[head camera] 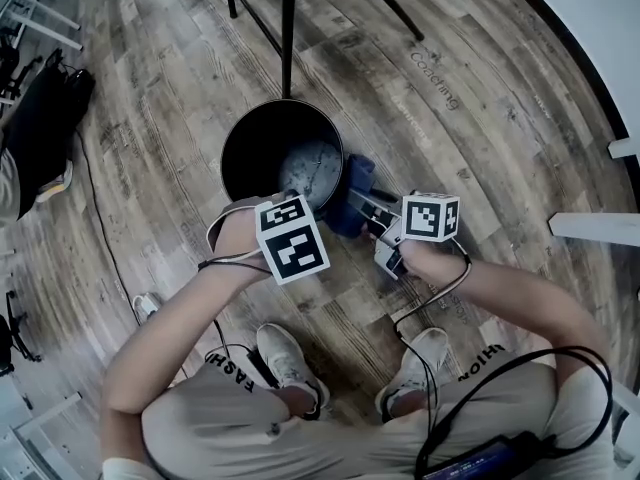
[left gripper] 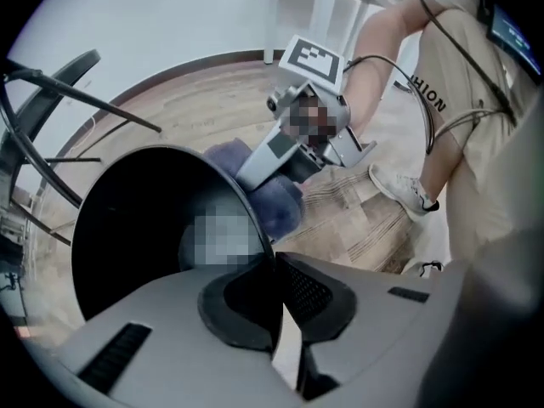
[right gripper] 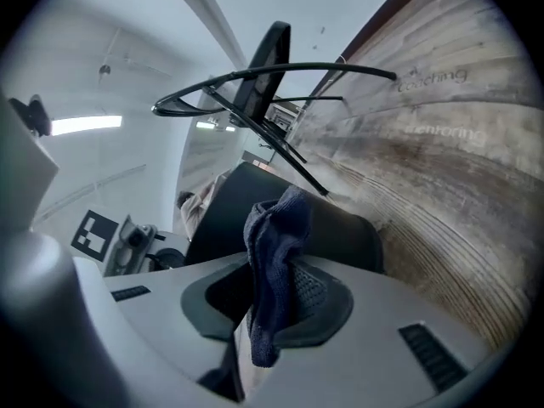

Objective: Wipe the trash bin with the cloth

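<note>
My left gripper is clamped on the trash bin's near rim. My right gripper pinches the blue cloth, apparently against the bin's outer wall.

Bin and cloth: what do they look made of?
The bin: smooth, thin dark wall with a pale scuffed bottom, probably painted metal, possibly plastic. The cloth: dark blue, soft and nubby, folds limply, likely microfibre.
</note>
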The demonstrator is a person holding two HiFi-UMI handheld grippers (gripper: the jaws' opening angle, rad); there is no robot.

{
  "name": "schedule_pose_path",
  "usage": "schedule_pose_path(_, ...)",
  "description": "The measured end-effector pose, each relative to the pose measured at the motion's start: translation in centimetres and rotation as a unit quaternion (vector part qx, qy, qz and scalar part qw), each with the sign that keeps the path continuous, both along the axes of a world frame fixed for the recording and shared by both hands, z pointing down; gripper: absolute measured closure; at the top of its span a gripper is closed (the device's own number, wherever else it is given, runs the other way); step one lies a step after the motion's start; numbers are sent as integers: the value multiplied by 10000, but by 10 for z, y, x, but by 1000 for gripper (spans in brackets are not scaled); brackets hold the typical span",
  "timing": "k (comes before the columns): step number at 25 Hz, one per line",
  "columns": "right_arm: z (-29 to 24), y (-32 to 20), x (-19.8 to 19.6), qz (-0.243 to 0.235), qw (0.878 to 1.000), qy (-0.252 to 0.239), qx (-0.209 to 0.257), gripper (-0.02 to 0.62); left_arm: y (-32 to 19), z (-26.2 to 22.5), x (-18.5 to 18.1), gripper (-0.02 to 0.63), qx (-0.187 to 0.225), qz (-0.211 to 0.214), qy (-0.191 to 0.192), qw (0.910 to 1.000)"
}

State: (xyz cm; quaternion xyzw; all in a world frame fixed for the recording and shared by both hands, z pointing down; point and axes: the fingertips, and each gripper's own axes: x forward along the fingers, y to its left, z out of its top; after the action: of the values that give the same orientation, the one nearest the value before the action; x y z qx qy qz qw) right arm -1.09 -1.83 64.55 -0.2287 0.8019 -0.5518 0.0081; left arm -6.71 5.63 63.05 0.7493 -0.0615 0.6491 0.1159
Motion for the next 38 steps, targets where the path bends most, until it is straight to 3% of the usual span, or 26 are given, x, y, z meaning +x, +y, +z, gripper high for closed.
schedule_pose_path(8,68,-3,0,-30,9960,560,-697,532,-16,-2,15,581,-570,-830,126,9948)
schedule_pose_path(14,123,-3,-7,-297,9867,1261,-983,532,-33,-5,23,575,-823,-1781,395,9798)
schedule_pose_path(18,139,-10,-6,-94,9831,1215,-1366,532,-45,-6,27,574,-783,-2009,566,9748)
schedule_pose_path(21,127,-10,2,23,9855,1036,-1343,532,-45,-13,34,533,-1084,-2168,1094,9640)
schedule_pose_path(23,110,-5,12,86,9892,916,-1138,532,-38,-22,35,479,-1337,-2057,1372,9597)
schedule_pose_path(25,84,1,23,167,9940,709,-822,532,-29,-30,27,457,-1323,-1683,1385,9669)
schedule_pose_path(28,38,8,29,380,9982,234,-399,532,-18,-31,-3,457,-874,-892,873,9883)
schedule_pose_path(30,9,10,25,521,9983,-142,-229,532,-13,-24,-23,457,-556,-407,404,9968)
schedule_pose_path(33,-28,16,7,496,9968,-631,-26,532,-8,-11,-37,464,-277,-74,1,9996)
schedule_pose_path(35,-50,18,-6,417,9954,-859,98,532,-9,-8,-36,526,-136,-9,-26,9999)
schedule_pose_path(38,-68,15,-23,322,9945,-985,147,532,-8,-7,-34,553,-47,150,-119,9998)
